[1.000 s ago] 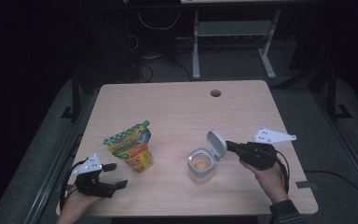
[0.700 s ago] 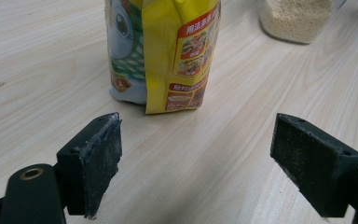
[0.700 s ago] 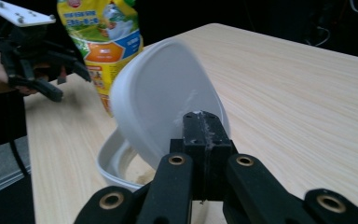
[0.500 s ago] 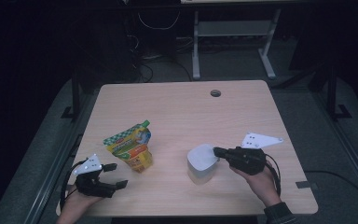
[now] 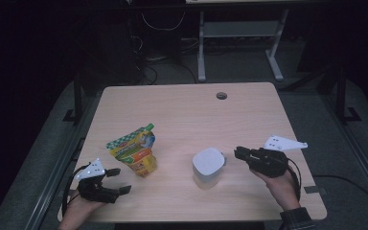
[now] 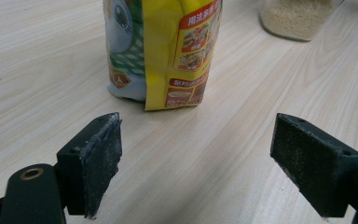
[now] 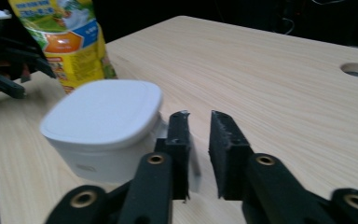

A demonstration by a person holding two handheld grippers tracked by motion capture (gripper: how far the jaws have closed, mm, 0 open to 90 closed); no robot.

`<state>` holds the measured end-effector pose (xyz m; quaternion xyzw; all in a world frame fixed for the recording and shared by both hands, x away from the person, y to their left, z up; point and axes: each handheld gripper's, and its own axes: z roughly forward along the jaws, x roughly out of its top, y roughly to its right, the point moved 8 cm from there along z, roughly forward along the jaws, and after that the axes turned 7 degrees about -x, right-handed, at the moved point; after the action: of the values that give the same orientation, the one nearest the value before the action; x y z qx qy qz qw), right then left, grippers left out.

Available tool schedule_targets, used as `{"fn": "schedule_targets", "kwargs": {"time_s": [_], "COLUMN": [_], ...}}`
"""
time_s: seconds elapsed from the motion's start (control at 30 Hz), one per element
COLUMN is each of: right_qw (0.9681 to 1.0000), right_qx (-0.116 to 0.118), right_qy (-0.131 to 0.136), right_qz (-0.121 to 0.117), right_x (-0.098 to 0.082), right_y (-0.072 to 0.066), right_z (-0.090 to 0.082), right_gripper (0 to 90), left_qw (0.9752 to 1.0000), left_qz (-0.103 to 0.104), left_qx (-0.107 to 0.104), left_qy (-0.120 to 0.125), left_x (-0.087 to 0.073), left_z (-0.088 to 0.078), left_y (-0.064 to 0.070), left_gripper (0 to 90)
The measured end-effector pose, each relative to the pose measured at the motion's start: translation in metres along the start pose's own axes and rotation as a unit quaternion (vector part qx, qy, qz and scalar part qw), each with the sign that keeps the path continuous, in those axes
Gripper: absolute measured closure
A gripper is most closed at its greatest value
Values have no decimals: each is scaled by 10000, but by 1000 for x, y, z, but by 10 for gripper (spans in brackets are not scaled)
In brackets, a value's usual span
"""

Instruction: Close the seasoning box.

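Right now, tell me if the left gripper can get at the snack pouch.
Probably yes: the left gripper stands open, the snack pouch upright just ahead of it, bare table between them.

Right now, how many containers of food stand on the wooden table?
2: the yellow-green printed food pouch stands left of centre, and the white lidded plastic tub stands to its right, near the right gripper.

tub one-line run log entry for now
tub: lid down | right claw: just opening, nothing between | left claw: open | pouch: upright
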<state>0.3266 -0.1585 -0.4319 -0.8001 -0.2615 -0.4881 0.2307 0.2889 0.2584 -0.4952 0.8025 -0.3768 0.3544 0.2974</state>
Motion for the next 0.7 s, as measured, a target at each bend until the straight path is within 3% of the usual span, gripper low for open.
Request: {"fn": "schedule_targets", "kwargs": {"time_s": [0.07,0.1,0.13,0.2,0.3,0.43,0.7], "right_qw": [9999,9997,9997,9991,9986,9961,9946], "right_qx": [-98,-225,-225,-410,-490,-809,-963], "right_qy": [-25,-45,-45,-107,-172,-304,-378], "right_qz": [10,13,13,-36,-124,-191,-18], "right_x": [-5,-11,-11,-22,-30,-45,-64], "right_y": [5,10,10,16,19,30,35], "right_z": [-1,-2,-2,-3,-3,-3,-2], "right_gripper": [698,632,632,532,476,336,206], "left_qw": [10000,10000,10000,10000,10000,10000,10000], "left_qz": [5,-3,-3,-9,-28,-45,-41], "left_qx": [-3,2,2,12,20,27,59], "left_qy": [6,16,16,26,39,46,21], "left_x": [0,-1,-1,-1,-1,-2,-3], "left_z": [0,1,1,0,-1,-1,-1], "left_y": [0,0,0,-1,-1,-2,-3], "left_gripper": [163,162,163,163,163,163,162]}}
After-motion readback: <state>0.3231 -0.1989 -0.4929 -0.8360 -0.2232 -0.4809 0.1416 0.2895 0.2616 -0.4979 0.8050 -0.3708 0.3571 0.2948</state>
